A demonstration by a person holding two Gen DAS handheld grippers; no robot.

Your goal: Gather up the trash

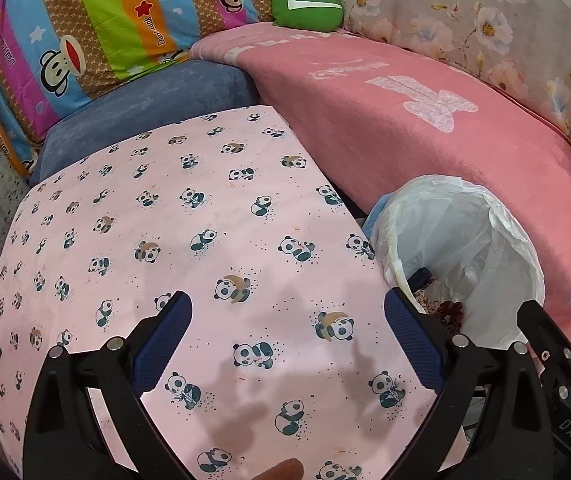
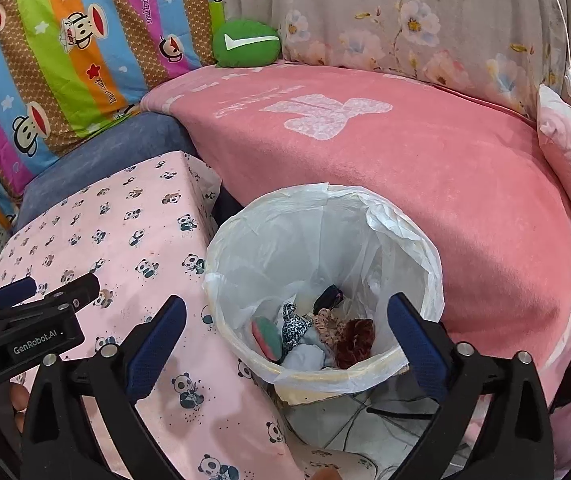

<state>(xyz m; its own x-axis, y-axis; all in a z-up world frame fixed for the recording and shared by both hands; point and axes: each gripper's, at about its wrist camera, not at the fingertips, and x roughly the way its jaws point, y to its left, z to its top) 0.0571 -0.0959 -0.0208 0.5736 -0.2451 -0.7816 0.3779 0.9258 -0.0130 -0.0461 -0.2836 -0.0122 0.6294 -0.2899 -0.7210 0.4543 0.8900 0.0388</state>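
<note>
A round trash bin (image 2: 409,236) lined with a white plastic bag stands between the pink panda-print table (image 2: 125,240) and the pink sofa. Inside lie several scraps: a pink-green pad (image 2: 265,338), a leopard-print cloth (image 2: 295,324), a dark red scrunchie (image 2: 357,340), a black item (image 2: 327,296). My right gripper (image 2: 285,344) is open and empty, held above the bin's near rim. My left gripper (image 1: 287,340) is open and empty above the panda-print table (image 1: 205,240), with the bin (image 1: 497,216) to its right. The left gripper also shows in the right wrist view (image 2: 45,296).
A pink blanket (image 2: 365,168) covers the sofa seat behind the bin. A green cushion (image 2: 245,42), a striped monkey-print quilt (image 2: 65,48) and a floral cover (image 2: 405,20) lie at the back. A blue cushion (image 1: 145,108) sits behind the table. Cables (image 2: 365,412) lie on the floor by the bin.
</note>
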